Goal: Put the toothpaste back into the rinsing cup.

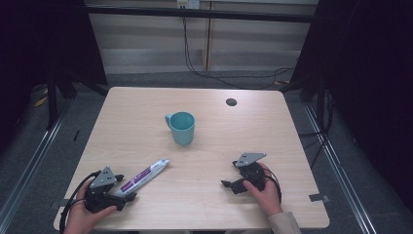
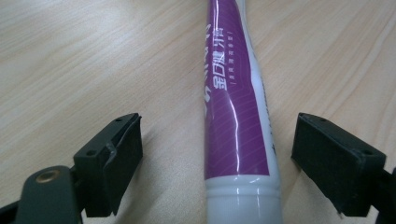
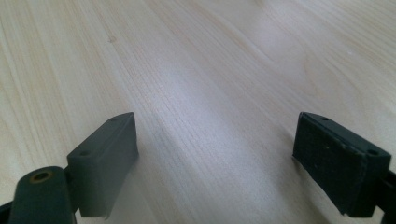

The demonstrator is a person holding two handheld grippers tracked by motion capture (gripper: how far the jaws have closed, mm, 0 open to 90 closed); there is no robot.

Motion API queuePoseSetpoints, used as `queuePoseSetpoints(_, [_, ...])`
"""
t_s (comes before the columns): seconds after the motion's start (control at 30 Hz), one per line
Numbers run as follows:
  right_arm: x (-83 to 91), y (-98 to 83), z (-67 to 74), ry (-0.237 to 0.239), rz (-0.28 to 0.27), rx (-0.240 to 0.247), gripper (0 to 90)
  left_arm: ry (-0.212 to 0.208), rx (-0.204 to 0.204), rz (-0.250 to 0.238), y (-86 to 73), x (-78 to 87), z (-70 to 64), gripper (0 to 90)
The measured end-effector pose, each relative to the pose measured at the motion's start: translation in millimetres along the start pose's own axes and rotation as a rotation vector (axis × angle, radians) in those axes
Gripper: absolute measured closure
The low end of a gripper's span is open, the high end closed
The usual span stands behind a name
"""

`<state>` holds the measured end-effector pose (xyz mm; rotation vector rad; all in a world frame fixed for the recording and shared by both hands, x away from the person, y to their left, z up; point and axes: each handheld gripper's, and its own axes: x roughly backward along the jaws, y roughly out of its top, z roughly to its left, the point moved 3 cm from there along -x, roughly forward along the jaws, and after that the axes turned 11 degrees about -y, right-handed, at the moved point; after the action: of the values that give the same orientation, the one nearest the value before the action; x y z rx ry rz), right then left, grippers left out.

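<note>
Nearest the person, the left gripper (image 1: pixel 127 196) had its jaws wide apart, one on each side of the capped end of one purple and white tube (image 1: pixel 144 176). The tube lay flat on the table (image 1: pixel 272 126) and neither jaw touched it. It looked like the start of a grab, so the next move likely called for the jaws to squeeze in on the tube. The right gripper (image 1: pixel 225 184) was also spread wide, with bare wood between its jaws. Farther off stood one teal mug (image 1: pixel 181 127), upright, well apart from the tube. Two grippers, one tube, one mug.
</note>
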<state>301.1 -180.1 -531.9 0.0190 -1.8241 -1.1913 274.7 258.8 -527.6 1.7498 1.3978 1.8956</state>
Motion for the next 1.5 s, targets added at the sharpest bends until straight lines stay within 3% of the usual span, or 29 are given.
queuePoseSetpoints(0.37, [0.3,-0.2,0.2,0.002,0.001,0.000,13.0,0.007,0.024,0.023,2.0,-0.1,-1.0,16.4])
queuePoseSetpoints(0.4, [0.2,-0.2,0.1,0.002,0.001,0.001,13.0,0.025,0.036,0.067,5.9,1.1,-1.1,17.6])
queuePoseSetpoints(0.43, [0.2,-0.2,0.1,0.002,0.001,0.001,13.0,0.025,0.036,0.067,5.9,1.1,-1.1,19.0])
queuePoseSetpoints(0.47, [0.3,-0.2,0.1,0.002,0.001,0.000,13.0,0.027,0.083,0.097,10.0,1.3,-1.4,19.8])
queuePoseSetpoints(0.53, [0.3,-0.2,0.1,0.002,0.001,0.000,13.1,0.018,0.106,0.124,14.2,1.3,0.3,20.0])
queuePoseSetpoints(0.77, [0.3,-0.1,0.1,0.003,0.001,0.000,13.0,-0.005,0.131,0.203,25.7,0.9,3.5,20.9])
queuePoseSetpoints(0.83, [0.3,-0.2,0.2,0.003,0.002,-0.001,13.0,0.012,0.130,0.225,28.7,2.2,5.4,20.8])
queuePoseSetpoints(1.1, [0.3,-0.2,0.2,0.003,0.002,-0.001,13.0,0.013,0.110,0.296,39.8,1.9,8.1,21.6])
queuePoseSetpoints(1.5, [0.3,-0.2,0.2,0.002,0.002,-0.002,13.0,-0.012,0.097,0.384,58.3,-7.3,12.9,24.8])
